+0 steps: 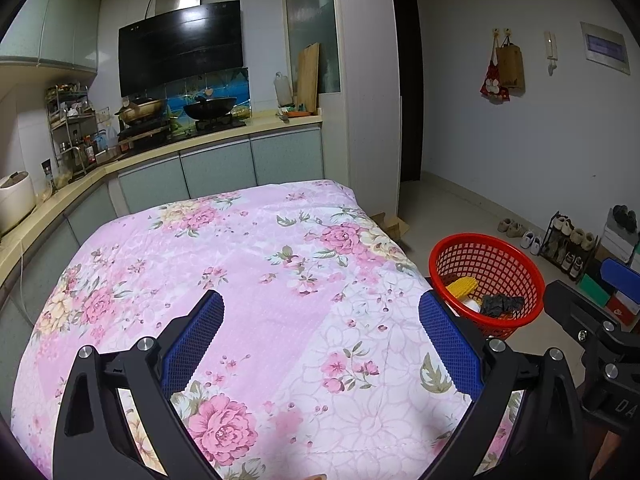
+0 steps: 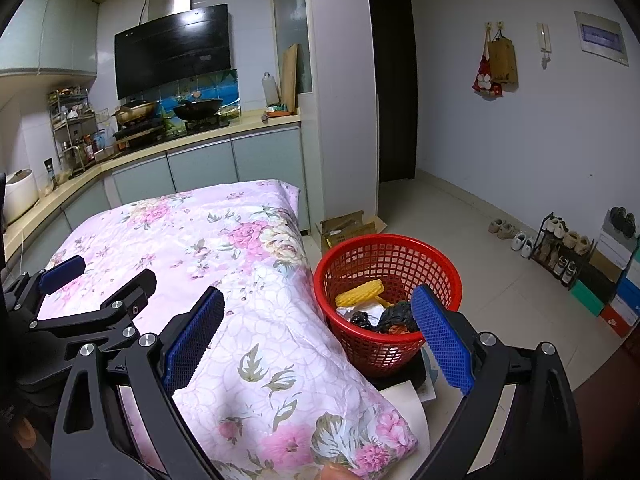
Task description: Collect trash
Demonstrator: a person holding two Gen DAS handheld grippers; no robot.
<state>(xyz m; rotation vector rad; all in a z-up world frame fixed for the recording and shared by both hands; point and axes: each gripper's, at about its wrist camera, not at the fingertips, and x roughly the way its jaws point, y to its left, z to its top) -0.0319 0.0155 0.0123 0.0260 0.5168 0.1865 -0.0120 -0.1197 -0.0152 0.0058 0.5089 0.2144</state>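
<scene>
Both views are evenly lit by cool, diffuse indoor light; its source is out of frame. Strong fisheye distortion bows the cabinets [image 1: 52, 20] and walls, with dark vignetting at the corners. Glare streaks cross the black range hood [image 1: 180, 46]. Soft shadows lie under the red basket [image 2: 386, 300]. Focus is sharp at centre; the bottom edges are dark and blurred.

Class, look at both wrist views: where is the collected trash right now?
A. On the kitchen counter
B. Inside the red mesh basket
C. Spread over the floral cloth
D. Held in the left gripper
B: the red mesh basket holds the yellow foam piece and black crumpled trash; both grippers are open and empty.
</scene>
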